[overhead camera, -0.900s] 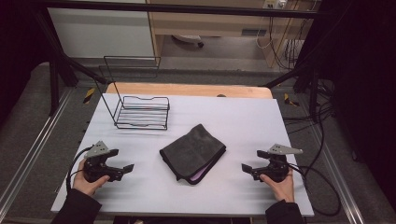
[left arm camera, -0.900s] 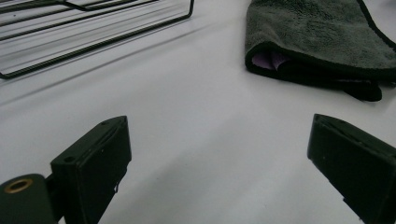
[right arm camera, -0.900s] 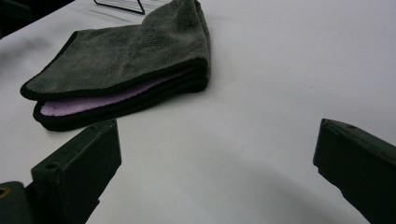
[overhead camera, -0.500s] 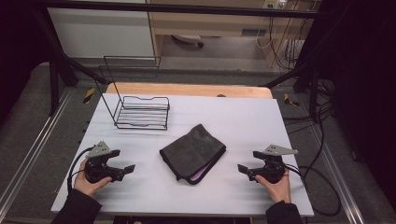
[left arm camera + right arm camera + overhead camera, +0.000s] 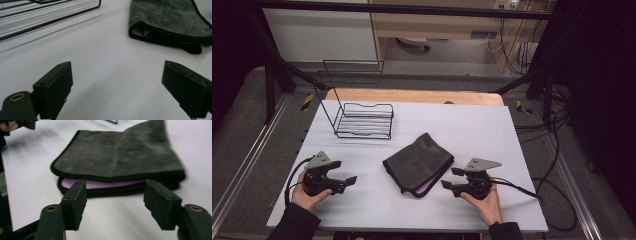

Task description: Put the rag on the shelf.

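From above, the folded grey towel (image 5: pixel 419 164) lies mid-desk (image 5: pixel 492 130), with the wire rack (image 5: pixel 362 119) at its ten o'clock. The left claw (image 5: pixel 348 182) rests at the towel's nine o'clock, the right claw (image 5: pixel 451 178) just beside its four o'clock edge. The left gripper view has its jaws released wide over bare desk, towel (image 5: pixel 170 20) at one o'clock. The right gripper view has its jaws released, nothing between them, towel (image 5: pixel 117 157) just ahead at twelve.

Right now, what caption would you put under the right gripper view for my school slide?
Right gripper, jaws open, faces the edge of a folded grey towel with a purple layer inside.
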